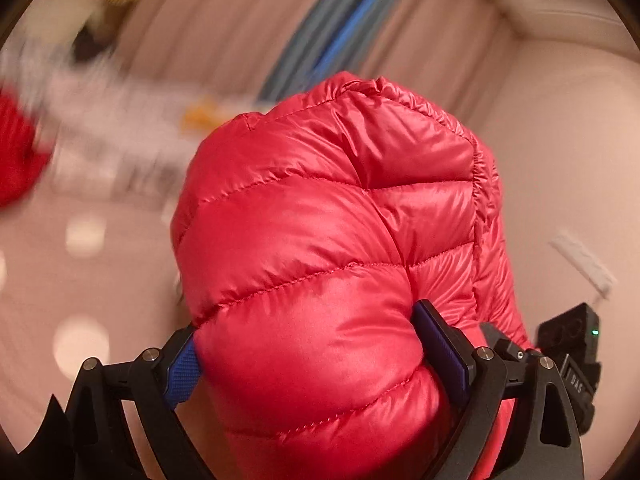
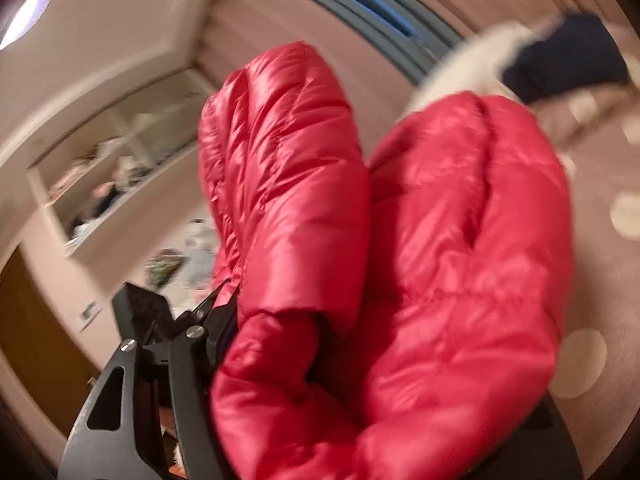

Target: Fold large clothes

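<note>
The left gripper (image 1: 308,354) clamps a thick bunch of the red puffer jacket (image 1: 332,240) between its blue pads (image 1: 442,354), the right gripper's (image 2: 224,332) jaw state cannot be told under piled folds, and beyond lies polka-dotted bedding (image 2: 600,280).

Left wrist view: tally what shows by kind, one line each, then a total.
Red puffer jacket: 1
Hand-held gripper, the left one, clamped on that jacket: 1
Blue-and-grey striped band behind: 1
Total: 3
</note>
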A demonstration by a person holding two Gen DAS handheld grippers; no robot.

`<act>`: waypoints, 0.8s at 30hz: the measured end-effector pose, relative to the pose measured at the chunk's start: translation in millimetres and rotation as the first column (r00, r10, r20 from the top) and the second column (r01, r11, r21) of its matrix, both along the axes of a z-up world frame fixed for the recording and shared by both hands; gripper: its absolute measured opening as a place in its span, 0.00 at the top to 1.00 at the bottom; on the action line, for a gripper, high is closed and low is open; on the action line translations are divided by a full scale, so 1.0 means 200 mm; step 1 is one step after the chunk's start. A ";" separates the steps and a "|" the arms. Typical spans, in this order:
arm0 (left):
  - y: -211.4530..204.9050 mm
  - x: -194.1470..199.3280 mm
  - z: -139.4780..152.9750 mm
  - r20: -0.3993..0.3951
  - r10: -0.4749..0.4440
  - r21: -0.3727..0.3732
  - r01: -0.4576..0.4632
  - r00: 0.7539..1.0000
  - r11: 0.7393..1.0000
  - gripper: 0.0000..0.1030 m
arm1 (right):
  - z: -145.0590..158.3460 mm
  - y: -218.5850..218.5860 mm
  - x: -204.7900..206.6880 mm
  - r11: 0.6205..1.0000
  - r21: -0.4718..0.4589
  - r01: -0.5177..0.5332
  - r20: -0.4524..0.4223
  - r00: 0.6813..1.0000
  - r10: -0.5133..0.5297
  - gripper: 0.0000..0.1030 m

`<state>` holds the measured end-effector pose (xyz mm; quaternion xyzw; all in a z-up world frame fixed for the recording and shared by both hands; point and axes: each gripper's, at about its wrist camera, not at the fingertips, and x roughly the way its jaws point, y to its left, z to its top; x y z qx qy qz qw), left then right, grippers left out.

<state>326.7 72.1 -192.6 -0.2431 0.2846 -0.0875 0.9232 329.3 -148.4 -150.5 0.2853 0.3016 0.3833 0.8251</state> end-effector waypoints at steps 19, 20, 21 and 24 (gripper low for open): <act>-0.19 -0.30 0.16 0.108 0.287 0.506 -0.301 0.952 0.808 0.05 | -0.11 -0.04 -0.05 0.772 -0.564 0.294 0.083 0.950 -0.302 0.00; -0.21 -0.36 0.22 0.144 0.288 0.528 -0.320 0.947 0.787 0.05 | -0.04 -0.07 -0.11 0.751 -0.570 0.334 0.128 0.938 -0.321 0.00; -0.22 -0.43 0.27 0.179 0.282 0.539 -0.334 0.942 0.773 0.05 | 0.01 -0.09 -0.14 0.743 -0.568 0.354 0.151 0.932 -0.328 0.00; -0.24 -0.56 0.41 0.234 0.271 0.524 -0.356 0.934 0.774 0.03 | 0.17 -0.18 -0.31 0.756 -0.528 0.386 0.210 0.923 -0.323 0.00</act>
